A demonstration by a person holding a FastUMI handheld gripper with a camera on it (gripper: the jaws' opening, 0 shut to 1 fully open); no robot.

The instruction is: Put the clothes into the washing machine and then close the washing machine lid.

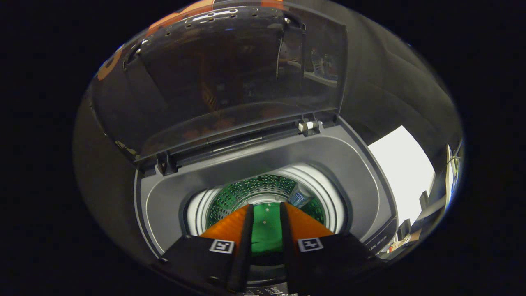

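Observation:
The washing machine (357,164) is a grey top-loader, and its dark see-through lid (230,74) stands upright at the back. Just beyond the fingers lies the round drum (254,189), whose perforated wall has a green sheen. My gripper (266,211) hangs over the drum's near edge, pointing down into it. Its fingers stand a narrow gap apart, and a green garment (266,230) fills that gap from the tips back. The gripper looks shut on the garment. How far the cloth hangs into the drum is hidden by the fingers.
The lid's hinges (308,126) sit at the back of the grey top rim. A control strip (382,240) runs along the machine's near right corner. A bright white surface (400,168) and some clutter lie to the right of the machine.

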